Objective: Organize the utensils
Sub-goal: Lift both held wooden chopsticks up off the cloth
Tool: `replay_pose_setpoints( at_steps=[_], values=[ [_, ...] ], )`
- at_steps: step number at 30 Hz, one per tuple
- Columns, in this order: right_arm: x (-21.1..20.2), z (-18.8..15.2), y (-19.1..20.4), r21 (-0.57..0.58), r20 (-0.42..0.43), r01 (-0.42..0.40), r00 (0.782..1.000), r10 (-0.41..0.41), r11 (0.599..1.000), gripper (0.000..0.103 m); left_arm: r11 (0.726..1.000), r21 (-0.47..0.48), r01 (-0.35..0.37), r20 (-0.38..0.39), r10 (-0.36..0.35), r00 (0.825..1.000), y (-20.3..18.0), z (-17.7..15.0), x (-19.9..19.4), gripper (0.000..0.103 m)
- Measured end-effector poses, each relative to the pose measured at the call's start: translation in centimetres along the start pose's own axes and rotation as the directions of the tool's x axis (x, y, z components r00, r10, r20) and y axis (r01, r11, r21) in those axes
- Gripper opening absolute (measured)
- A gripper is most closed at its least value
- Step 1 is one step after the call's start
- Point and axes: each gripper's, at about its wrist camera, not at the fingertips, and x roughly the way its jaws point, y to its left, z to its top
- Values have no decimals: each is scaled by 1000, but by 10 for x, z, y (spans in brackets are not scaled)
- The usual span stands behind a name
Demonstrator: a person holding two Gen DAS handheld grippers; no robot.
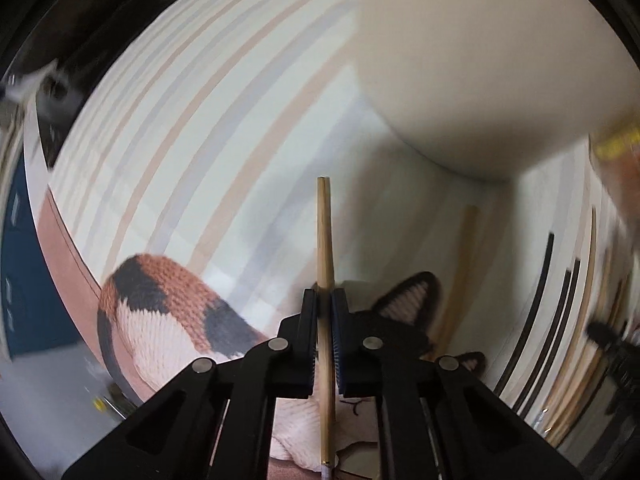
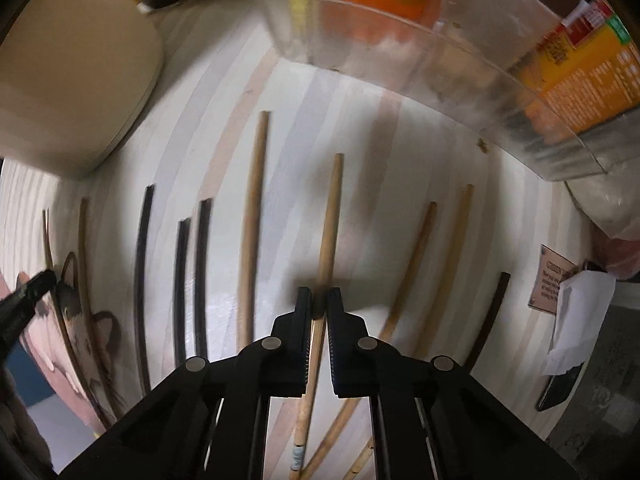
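Observation:
My left gripper (image 1: 325,294) is shut on a light wooden chopstick (image 1: 323,232), held above the striped cloth (image 1: 180,140) and a knitted cat mat (image 1: 160,304). Another wooden chopstick (image 1: 464,264) lies to its right by a cream box (image 1: 460,60). My right gripper (image 2: 319,294) is shut on a second wooden chopstick (image 2: 331,216), low over the cloth. Around it lie several wooden chopsticks (image 2: 253,216) and black chopsticks (image 2: 142,272) in a rough row. The left gripper's tip (image 2: 28,292) shows at the left edge of the right wrist view.
A clear plastic bin (image 2: 460,92) with orange packages stands at the back right. The cream box (image 2: 72,80) stands at the back left. A white paper (image 2: 576,312) and a small brown card (image 2: 554,284) lie at the right. The cat mat (image 2: 76,320) lies at the left.

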Motion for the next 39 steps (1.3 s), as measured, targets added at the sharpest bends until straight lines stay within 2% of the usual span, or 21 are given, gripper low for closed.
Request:
replay_pose_setpoints(
  at_steps=[3,6,11,12,14,19,23,28,29,30,33,38,39],
  values=[
    [4,0,9,-12,-54,-77,996,76,997,7,998,-21,58,-27,-59,998,11,2,1,5],
    [7,-11,18,-14,-82,-85,993,83,996,7,994,1,105,-40,-105,994,13,0,2,7],
    [14,-6,16,35,-129,-115,984,119,993,8,991,96,97,-58,-92,994,2,-2,1,10],
    [14,-5,14,34,-140,-114,983,118,993,8,990,106,91,-63,-84,994,-7,-14,-5,10],
    [17,-1,14,38,-164,-97,981,101,995,11,989,120,90,-75,-81,994,-11,-17,-6,10],
    [19,0,9,35,-190,-92,977,97,995,30,985,150,79,-76,-69,995,-16,-33,-8,10],
    [23,-6,17,19,-217,-75,973,77,997,30,983,170,63,-68,-52,996,-25,-33,-9,10],
    [23,-21,18,-17,-194,-20,981,16,1000,30,981,187,42,-62,-31,998,-48,-44,-10,10],
    [21,-24,25,-26,-189,-4,982,-1,1000,27,981,188,40,-61,-29,998,-49,-52,-10,10],
    [23,-44,27,-30,-179,-7,984,1,1000,23,981,189,37,-59,-26,998,-51,-51,-9,9],
    [23,-43,42,-29,-175,-4,985,-1,1000,18,980,193,38,-57,-28,998,-57,-55,-4,4],
    [24,-47,52,-23,-161,-8,987,4,1000,12,979,205,20,-31,-14,999,-67,-59,-3,5],
    [23,-48,54,-19,-146,-9,989,6,1000,8,979,205,21,-24,-16,1000,-66,-62,-3,5]
  ],
)
